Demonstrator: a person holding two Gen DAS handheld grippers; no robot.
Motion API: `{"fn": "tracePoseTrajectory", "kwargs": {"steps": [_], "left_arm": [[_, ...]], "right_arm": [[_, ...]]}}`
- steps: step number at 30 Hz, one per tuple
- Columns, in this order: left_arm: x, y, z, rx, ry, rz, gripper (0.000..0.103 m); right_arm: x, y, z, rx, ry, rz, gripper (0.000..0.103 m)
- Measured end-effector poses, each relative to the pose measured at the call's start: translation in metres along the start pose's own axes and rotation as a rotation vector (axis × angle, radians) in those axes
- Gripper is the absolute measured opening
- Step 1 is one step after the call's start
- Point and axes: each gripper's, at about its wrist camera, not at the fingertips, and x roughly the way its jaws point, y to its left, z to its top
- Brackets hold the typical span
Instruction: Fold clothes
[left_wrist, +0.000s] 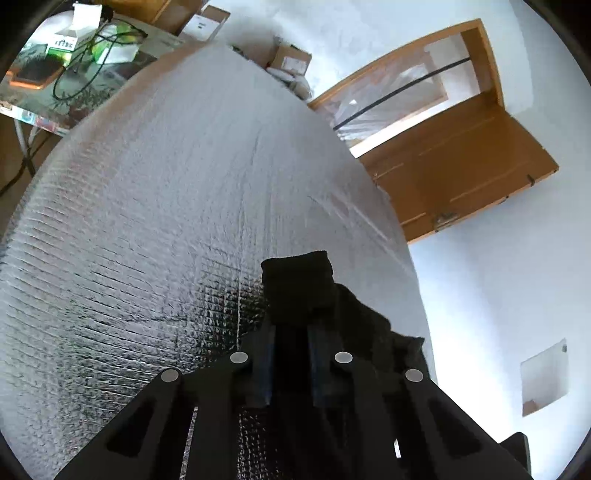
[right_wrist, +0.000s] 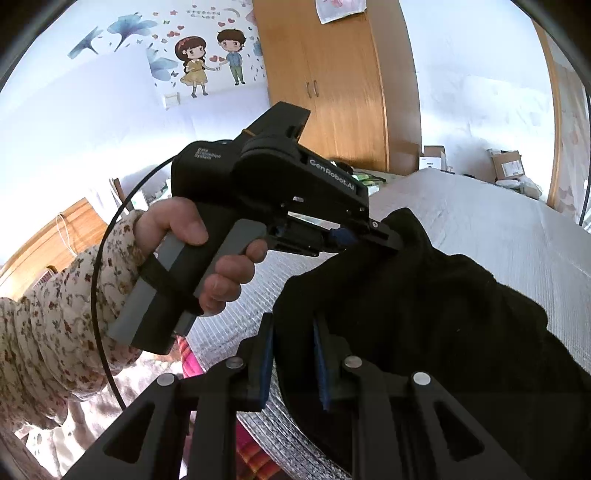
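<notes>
**Black garment held aloft between two grippers over the foil mat**

Black fabric is the work item. The black garment (right_wrist: 424, 295) hangs clear of the silver quilted mat (left_wrist: 166, 221), pinched at two points along one edge.

**Grip state**
- Left gripper (left_wrist: 291, 314): fingers closed on a thick fold of the garment, which stands up past the fingertips. In the right wrist view the same tool, held in the person's left hand (right_wrist: 207, 254), bites the cloth at its upper edge.
- Right gripper (right_wrist: 295, 350): blue-padded fingers clamped on a lower part of the same edge; the cloth fills the gap between the pads.

**Governing relation**
- The two grip points lie near each other, with the left one higher and farther from the right camera.
- The bulk of the garment drapes away to the right of both tools, above the mat.
- Its long axis cannot be determined; the cloth is bunched.
- Judgement: whether the cloth is being spread out or carried over into a fold, the two grips must travel together relative to the mat below.

**Legible markings**
- Tool body: "GenRobot.AI"; rear housing: "Data Acquisition System", small and partly blurred.
- Wall sticker text: too small to read.
</notes>
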Motion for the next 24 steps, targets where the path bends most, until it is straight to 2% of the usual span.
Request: {"fn": "tracePoseTrajectory", "kwargs": {"steps": [12,17,24], "left_arm": [[-0.068,-0.007,0.013,0.035,-0.120,0.035,0.014],[-0.095,-0.024,0.018,0.059,-0.184,0.059,0.014],[-0.096,-0.057,0.019,0.102,-0.212,0.035,0.014]], "right_arm": [[-0.005,0.025,0.028,-0.040,-0.066,0.093,0.020],[-0.010,0.031,0.048,-0.034,-0.113,0.150,0.020],[-0.039,0.017,0.054,0.000,-0.179,0.156,0.020]]}}
